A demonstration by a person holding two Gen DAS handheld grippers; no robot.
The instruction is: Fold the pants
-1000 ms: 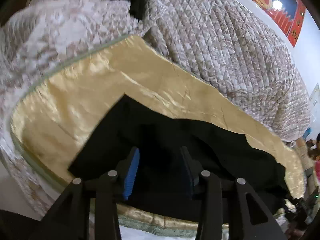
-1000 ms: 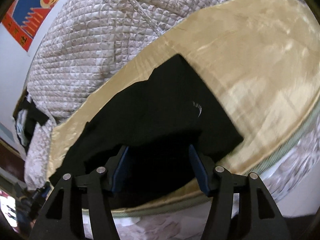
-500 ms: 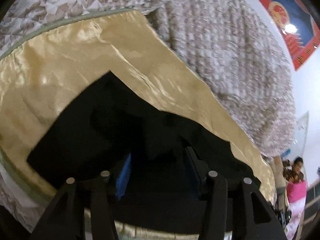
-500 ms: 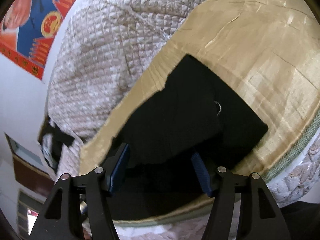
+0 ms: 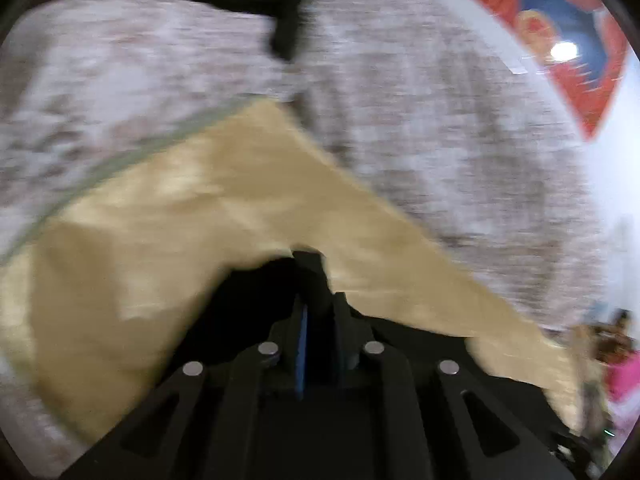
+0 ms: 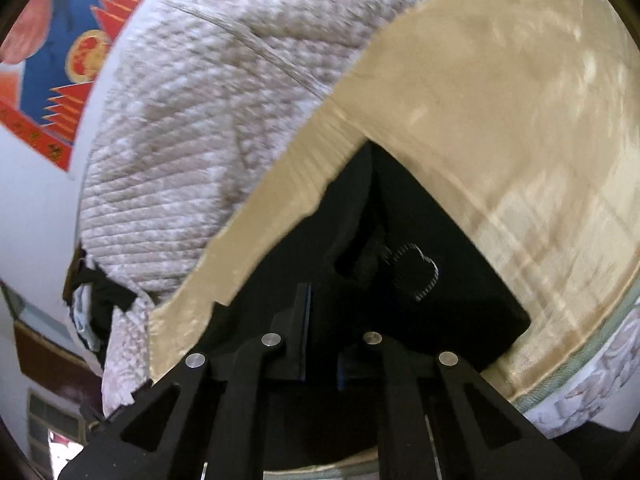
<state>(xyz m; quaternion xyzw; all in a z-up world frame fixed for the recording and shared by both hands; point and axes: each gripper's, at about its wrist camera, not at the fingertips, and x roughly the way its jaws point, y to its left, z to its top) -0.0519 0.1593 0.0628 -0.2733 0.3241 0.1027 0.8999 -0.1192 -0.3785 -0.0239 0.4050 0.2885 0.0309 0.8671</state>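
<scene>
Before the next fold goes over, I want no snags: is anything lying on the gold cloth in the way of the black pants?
Nothing visible does. The gold cloth beyond the black pants lies bare up to the quilted blanket. Both grippers' fingers already pinch the pants' near edge.

Left view motion-blurred; pants [image 5: 256, 292] mostly hidden behind gripper; poster [image 6: 60, 60] cut off by edge.

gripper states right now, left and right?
Left gripper: fingers closing, pinching a fold of the black fabric pants.
Right gripper: closed on the black fabric pants.
</scene>
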